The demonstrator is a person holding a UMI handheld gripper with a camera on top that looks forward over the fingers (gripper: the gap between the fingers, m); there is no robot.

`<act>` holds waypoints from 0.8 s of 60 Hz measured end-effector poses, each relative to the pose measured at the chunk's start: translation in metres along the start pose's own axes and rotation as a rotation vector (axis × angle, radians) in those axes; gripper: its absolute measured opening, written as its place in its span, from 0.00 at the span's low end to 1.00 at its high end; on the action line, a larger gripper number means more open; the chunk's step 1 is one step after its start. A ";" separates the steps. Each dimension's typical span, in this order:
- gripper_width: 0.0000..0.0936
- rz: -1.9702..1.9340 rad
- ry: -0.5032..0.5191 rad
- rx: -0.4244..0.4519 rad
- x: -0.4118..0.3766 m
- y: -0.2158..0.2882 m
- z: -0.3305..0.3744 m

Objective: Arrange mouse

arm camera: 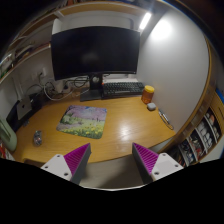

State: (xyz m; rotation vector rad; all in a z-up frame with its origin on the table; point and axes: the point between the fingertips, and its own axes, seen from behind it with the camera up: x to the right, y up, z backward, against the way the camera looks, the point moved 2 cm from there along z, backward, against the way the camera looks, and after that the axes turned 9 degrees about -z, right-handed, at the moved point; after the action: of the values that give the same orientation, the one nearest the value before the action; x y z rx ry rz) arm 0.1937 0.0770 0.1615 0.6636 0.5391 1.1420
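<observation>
A wooden desk lies ahead of my gripper. A colourful picture mouse mat lies on it, ahead and to the left of the fingers. A small grey object that looks like the mouse sits on the desk to the right of the mat, below an orange cup. My gripper is open and empty, above the desk's near edge, with its magenta pads wide apart. Nothing stands between the fingers.
A large dark monitor stands at the back with a black keyboard in front of it. A small dark object lies at the desk's left. Shelves stand at the right. Cables and clutter are at the back left.
</observation>
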 end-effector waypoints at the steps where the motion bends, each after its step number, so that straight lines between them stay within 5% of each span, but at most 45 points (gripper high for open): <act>1: 0.92 0.001 0.003 0.002 -0.001 0.000 0.000; 48: 0.92 0.127 0.247 0.014 -0.174 -0.068 0.001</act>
State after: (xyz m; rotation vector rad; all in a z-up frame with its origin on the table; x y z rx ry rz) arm 0.1810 -0.1050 0.1224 0.5779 0.7227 1.3505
